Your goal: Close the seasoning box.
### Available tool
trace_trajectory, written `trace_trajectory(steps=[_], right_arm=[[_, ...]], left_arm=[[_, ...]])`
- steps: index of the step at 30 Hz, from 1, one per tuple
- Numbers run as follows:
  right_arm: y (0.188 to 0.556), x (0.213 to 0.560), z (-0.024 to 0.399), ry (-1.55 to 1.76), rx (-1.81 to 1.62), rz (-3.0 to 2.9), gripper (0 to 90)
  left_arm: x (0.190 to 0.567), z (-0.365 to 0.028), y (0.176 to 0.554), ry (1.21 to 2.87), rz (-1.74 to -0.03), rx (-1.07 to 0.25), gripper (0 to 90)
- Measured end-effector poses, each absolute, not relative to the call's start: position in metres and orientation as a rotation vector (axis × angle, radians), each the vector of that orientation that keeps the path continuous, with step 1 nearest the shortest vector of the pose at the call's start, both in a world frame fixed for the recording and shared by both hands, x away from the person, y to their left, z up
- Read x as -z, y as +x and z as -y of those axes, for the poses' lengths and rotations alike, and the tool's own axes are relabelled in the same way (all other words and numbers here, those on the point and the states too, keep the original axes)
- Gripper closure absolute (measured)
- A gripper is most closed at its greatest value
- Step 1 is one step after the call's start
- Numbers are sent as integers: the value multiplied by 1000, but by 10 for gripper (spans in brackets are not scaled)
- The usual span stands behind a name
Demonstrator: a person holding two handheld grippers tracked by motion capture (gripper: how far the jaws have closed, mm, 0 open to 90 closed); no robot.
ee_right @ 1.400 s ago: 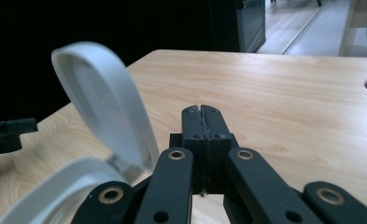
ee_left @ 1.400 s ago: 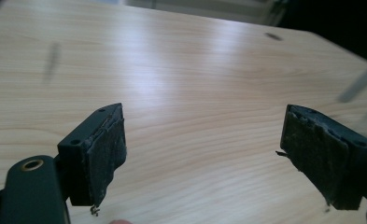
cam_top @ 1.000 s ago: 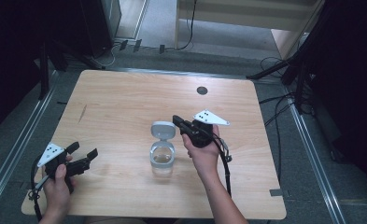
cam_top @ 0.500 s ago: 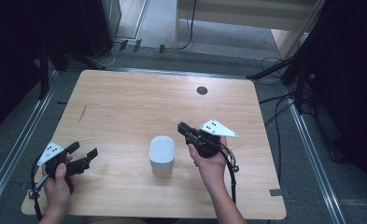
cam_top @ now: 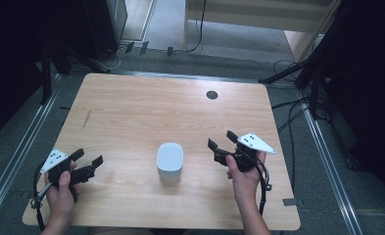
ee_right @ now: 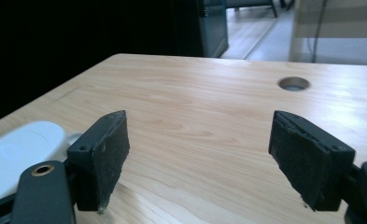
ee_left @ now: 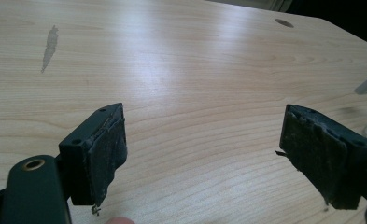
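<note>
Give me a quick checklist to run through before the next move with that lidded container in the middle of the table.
1. Lid on the container: sits flat on top, ok.
2. Container upright on the table: ok.
3. Right gripper free of the container: jaws have just been opening, nothing between them, ok.
4. Left gripper empty: jaws open over bare wood, ok.
5. Lid pressed fully shut: cannot tell.
6. Container clear of the table edge: stands well inside, ok.

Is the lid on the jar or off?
On. The white lid covers the jar, which stands upright on the table.
</note>
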State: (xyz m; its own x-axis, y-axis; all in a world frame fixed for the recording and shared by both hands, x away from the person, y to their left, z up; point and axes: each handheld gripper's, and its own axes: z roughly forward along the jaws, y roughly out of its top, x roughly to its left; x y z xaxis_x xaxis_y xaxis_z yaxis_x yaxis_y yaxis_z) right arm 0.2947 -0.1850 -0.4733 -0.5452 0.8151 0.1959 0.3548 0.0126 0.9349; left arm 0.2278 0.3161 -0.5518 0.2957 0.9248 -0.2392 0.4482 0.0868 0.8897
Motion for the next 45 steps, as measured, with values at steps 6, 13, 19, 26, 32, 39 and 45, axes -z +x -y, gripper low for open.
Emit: trace_trajectory(steps=[6, 13, 19, 26, 32, 39, 45], right_arm=[[287, 483, 213, 1248, -1513, -1867, 209], [274, 498, 245, 1310, -1454, -1852, 212], [265, 507, 267, 1341, -1415, -1838, 214], [254, 517, 287, 1384, -1377, -1824, 216], [242, 527, 307, 1436, -1339, -1803, 219], [225, 538, 333, 1491, -1287, -1772, 225], [216, 543, 347, 1525, -1262, -1744, 231]], left_arm=[[552, -316, 228, 1535, -1314, -580, 151], [552, -315, 228, 1534, -1317, -585, 152], [552, -315, 228, 1538, -1317, -586, 152], [552, -315, 228, 1539, -1317, -586, 152], [552, -315, 228, 1540, -1316, -586, 151], [552, -315, 228, 1541, -1315, -586, 151], [552, -315, 228, 1544, -1315, -587, 152]])
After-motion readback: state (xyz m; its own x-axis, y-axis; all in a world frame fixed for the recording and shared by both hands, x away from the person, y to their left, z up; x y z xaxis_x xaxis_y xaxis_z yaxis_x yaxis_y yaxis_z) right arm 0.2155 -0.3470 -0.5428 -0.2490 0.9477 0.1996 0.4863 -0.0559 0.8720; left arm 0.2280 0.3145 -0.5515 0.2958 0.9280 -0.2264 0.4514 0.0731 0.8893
